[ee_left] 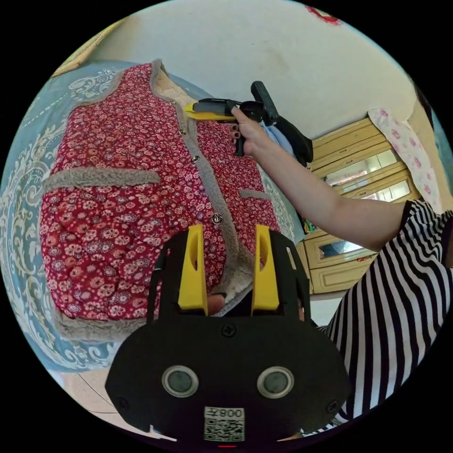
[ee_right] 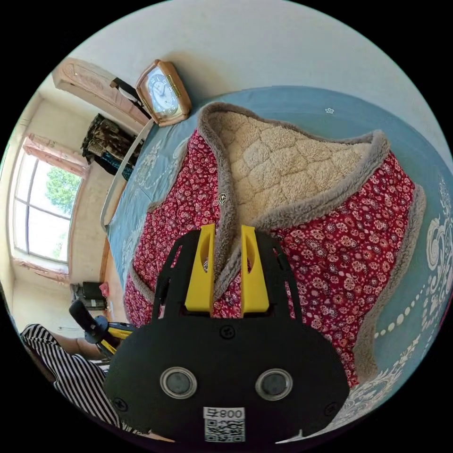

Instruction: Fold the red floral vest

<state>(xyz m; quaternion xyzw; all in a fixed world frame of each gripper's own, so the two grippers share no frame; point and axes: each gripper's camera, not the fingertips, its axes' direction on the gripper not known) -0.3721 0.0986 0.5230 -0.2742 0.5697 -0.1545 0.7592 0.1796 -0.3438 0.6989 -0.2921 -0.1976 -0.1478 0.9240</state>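
Observation:
The red floral vest (ee_left: 127, 207) lies front up and buttoned on a blue patterned bedspread (ee_left: 23, 245). Its grey fleece trim runs down the middle. My left gripper (ee_left: 230, 269) is open at the bottom hem, and the trim lies between its yellow jaws. In the same view a hand holds my right gripper (ee_left: 207, 111) at the neckline. In the right gripper view, the vest (ee_right: 339, 264) shows its cream quilted lining at the open neck. My right gripper (ee_right: 227, 273) is shut on the grey front trim just below the neck. The left gripper (ee_right: 101, 330) sits at the lower left.
A wooden cabinet with glass doors (ee_left: 358, 188) stands beyond the bed. A clock (ee_right: 163, 92) leans against the wall by the bed's far edge, with a window (ee_right: 42, 207) further off. The person's bare arm (ee_left: 321, 193) and striped shirt (ee_left: 401, 302) are close at the side.

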